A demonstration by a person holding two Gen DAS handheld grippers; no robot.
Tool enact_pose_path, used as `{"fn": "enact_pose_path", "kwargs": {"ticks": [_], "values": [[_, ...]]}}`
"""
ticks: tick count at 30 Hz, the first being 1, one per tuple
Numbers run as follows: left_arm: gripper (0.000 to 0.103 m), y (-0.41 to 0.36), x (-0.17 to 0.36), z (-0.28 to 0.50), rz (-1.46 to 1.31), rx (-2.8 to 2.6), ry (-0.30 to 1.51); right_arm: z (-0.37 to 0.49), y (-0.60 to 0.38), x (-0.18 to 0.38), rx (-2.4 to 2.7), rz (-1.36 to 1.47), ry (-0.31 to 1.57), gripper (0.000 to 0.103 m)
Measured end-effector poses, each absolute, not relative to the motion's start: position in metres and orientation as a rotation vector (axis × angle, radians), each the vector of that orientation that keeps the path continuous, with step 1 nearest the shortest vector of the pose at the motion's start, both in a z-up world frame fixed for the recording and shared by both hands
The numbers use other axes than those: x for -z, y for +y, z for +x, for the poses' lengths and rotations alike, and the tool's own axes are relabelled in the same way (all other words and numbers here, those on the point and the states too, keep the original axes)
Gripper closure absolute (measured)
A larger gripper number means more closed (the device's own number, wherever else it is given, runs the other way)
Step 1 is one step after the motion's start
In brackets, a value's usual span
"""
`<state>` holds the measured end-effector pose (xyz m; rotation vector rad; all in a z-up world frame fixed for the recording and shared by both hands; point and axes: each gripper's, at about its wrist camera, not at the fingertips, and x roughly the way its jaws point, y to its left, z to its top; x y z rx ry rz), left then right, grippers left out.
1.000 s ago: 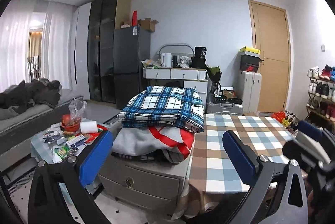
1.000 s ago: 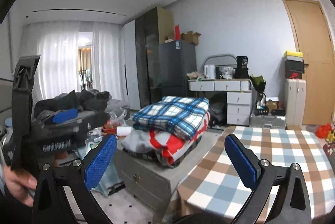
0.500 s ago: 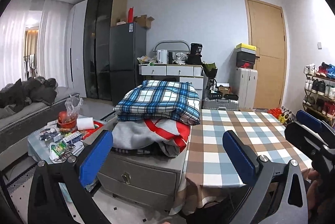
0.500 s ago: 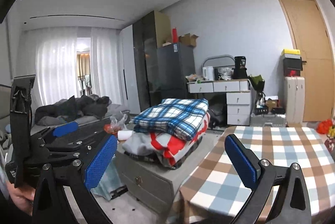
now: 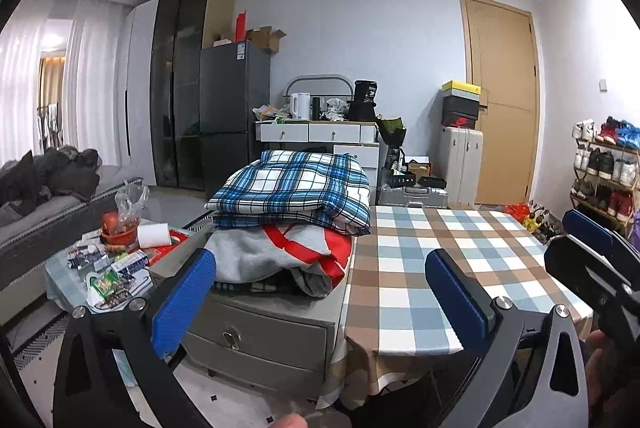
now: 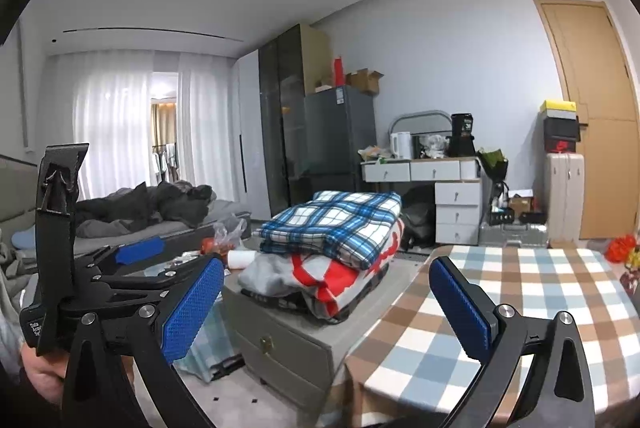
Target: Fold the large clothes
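Observation:
A folded blue plaid garment (image 5: 292,193) (image 6: 336,220) tops a pile with a grey and red garment (image 5: 280,260) (image 6: 304,280) on a grey drawer cabinet (image 5: 260,328) (image 6: 288,340). My left gripper (image 5: 320,292) is open and empty, held in the air in front of the pile and short of it. My right gripper (image 6: 326,302) is open too, with nothing between its blue pads, facing the same pile from further right. The right gripper's body (image 5: 592,268) shows at the edge of the left wrist view, and the left gripper's body (image 6: 100,276) in the right wrist view.
A table with a checked cloth (image 5: 440,260) (image 6: 520,308) adjoins the cabinet on the right. A low cluttered side table (image 5: 108,264) stands left. A sofa with dark clothes (image 6: 152,203), a fridge (image 5: 232,115), a desk with drawers (image 6: 436,187) and a shoe rack (image 5: 604,171) line the room.
Both grippers have drawn back and risen slightly, so the pile and table look a little farther and lower. Both stay open and empty.

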<state>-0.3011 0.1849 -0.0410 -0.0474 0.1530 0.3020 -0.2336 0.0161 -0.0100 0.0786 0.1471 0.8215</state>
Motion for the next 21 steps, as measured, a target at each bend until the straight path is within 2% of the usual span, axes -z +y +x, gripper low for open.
{"fn": "enact_pose_path", "kwargs": {"ticks": [21], "values": [[0.001,0.180,0.037,-0.306,-0.029,-0.301,0.159,-0.233,0.000,0.010,-0.820,0.144,0.158,0.000]]}}
